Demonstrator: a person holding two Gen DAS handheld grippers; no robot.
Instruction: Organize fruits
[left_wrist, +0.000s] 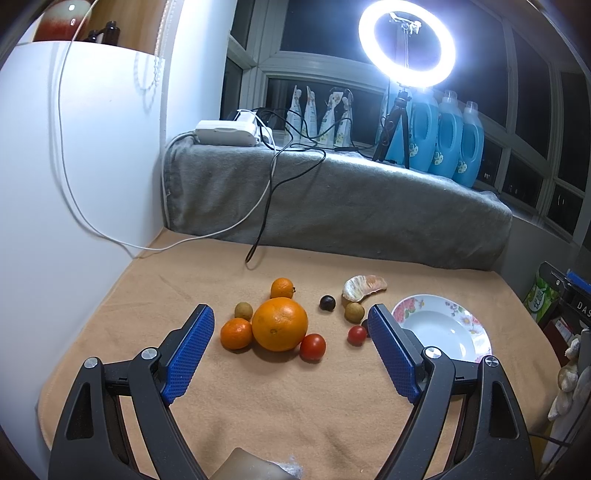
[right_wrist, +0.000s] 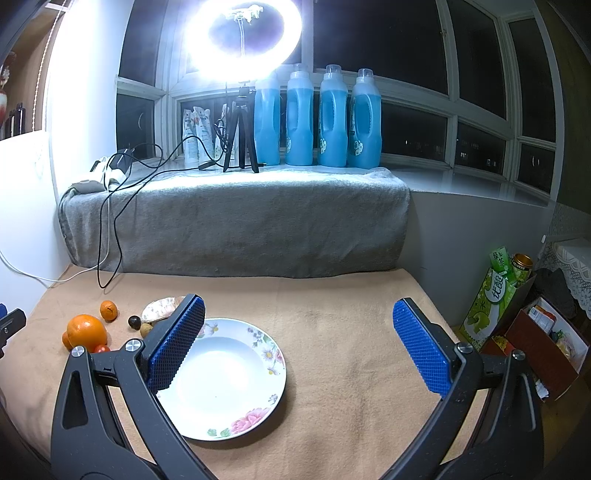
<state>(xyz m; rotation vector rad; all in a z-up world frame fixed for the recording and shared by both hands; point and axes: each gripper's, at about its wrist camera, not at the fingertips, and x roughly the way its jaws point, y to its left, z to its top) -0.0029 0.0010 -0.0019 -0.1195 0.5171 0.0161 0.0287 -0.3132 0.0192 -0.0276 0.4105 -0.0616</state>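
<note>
We found the surface (left_wrist: 314, 406) covered with a tan cloth, both tools held above it. The left tool (left_wrist: 291, 328) was spread wide and held nothing; the right tool (right_wrist: 299, 317) was likewise spread and empty, its left finger overlapping our view of the floral plate (right_wrist: 258, 369). The plate lay bare at the right of the fruit group. We recorded the large orange (left_wrist: 280, 324) at the group's centre, with a mandarin (left_wrist: 236, 333) touching its left, a second mandarin (left_wrist: 282, 288) just behind, and a red tomato (left_wrist: 312, 346) at its right front. A peeled citrus segment (left_wrist: 364, 286) lay beyond the plate's far-left rim, near a dark round fruit (left_wrist: 327, 302), two brownish longans (left_wrist: 243, 311) (left_wrist: 354, 311) and a smaller tomato (left_wrist: 357, 335).
</note>
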